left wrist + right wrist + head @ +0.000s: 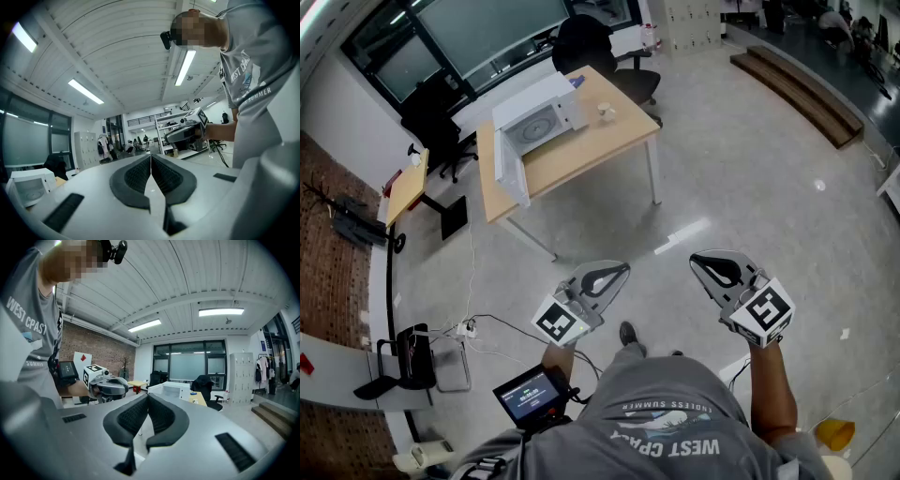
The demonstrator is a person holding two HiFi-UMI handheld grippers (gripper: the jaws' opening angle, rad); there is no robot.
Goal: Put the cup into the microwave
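Both tools hang in the air in front of the person, well short of the work. The left gripper (619,270) has its ribbed pads pressed together with nothing between them, and the right gripper (698,262) is likewise closed and empty; each gripper's own view confirms this. Far ahead of both tips stands a wooden table (623,141). The white microwave (539,122) sits on it ahead and slightly left of the left gripper, its door apparently swung open so that the round turntable shows. The cup (605,112) stands upright on the tabletop just to the right of the microwave, apart from it and roughly straight ahead of the gap between the two grippers. It is small and pale, too distant to tell its material. I judge it light and rigid, easy to tip or crush if thin-walled. A sensible hold would be across the side wall at about mid-height, jaws opened first and closed gently, keeping it upright on the way into the cavity.
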